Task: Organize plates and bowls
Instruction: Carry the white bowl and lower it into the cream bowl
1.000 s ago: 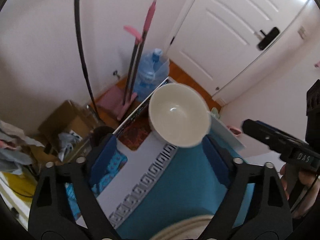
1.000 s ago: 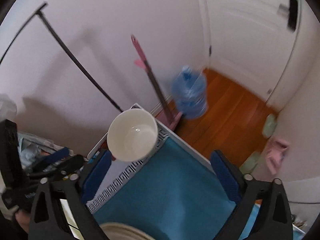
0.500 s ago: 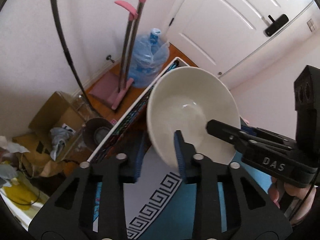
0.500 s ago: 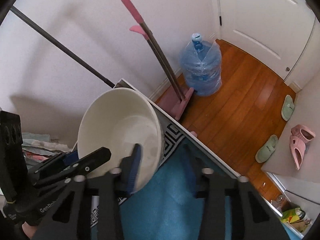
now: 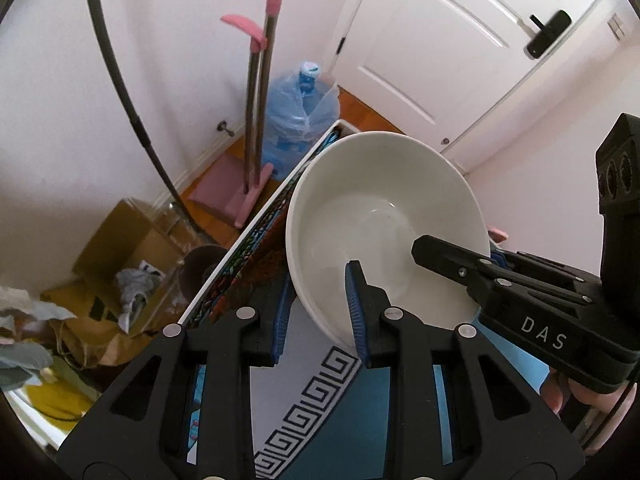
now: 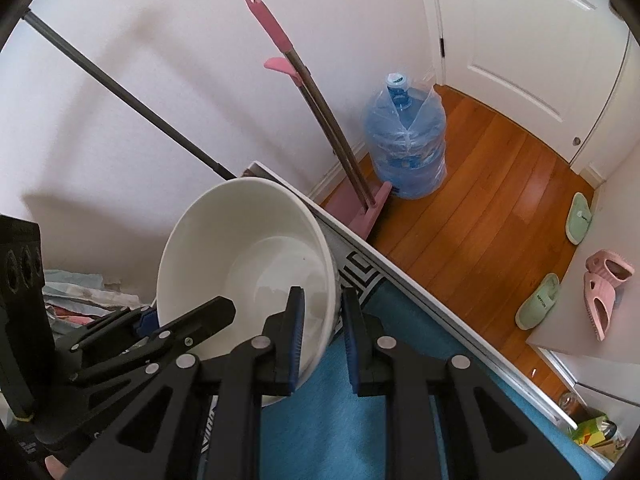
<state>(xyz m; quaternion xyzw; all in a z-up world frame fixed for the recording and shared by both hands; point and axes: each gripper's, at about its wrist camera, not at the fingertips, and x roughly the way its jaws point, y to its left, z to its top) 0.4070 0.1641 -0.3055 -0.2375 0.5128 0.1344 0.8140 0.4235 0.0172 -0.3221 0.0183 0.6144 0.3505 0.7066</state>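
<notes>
One plain white bowl (image 5: 384,220), seemingly empty, gripped at opposite rims.

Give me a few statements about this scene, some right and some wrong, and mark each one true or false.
1. Both claws grip the rim of the white ceramic bowl. True: the left claw and the right claw each have one pad inside the rim and one outside.
2. The bowl is full of soup. False: it is empty.
3. A big blue plastic water jug stands on the wooden floor near the white door. True.
4. The mop with the pink handle lies flat on the floor. False: it stands leaning against the wall.
5. The bowl sits over a red cloth. False: the teal cloth has a white key-pattern border.
</notes>
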